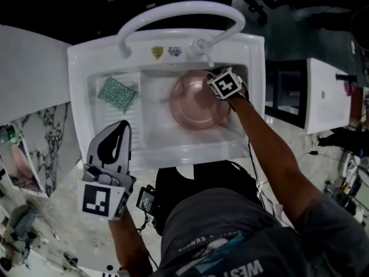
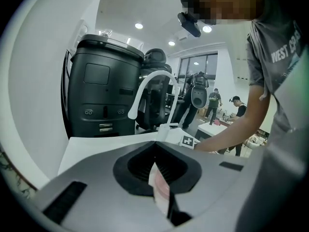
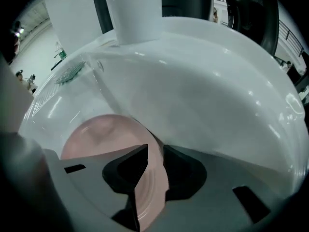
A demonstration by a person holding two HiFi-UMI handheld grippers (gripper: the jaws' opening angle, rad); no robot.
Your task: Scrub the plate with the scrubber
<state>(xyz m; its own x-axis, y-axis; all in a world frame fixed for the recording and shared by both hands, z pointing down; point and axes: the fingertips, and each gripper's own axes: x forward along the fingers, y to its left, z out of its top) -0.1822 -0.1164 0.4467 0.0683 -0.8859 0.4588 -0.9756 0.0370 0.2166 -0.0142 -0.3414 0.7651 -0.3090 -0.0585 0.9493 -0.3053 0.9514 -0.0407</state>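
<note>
Only right gripper view shows claw [image 3: 153, 151] pinching plate [image 3: 96, 134].

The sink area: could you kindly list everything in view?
White rectangular sink: one, white, centre.
Arched tubular faucet: one, white, sink's back rim.
Round pink plate: one, pink, in the basin.
Square mesh scrubber: one, green, on the drainboard left of the basin.
Small stickers: two, yellow and blue, back rim.
Left gripper: one, grey, jaws shut, empty, near the sink's front left corner.
Right gripper: one, grey, jaws shut on the plate's rim.
</note>
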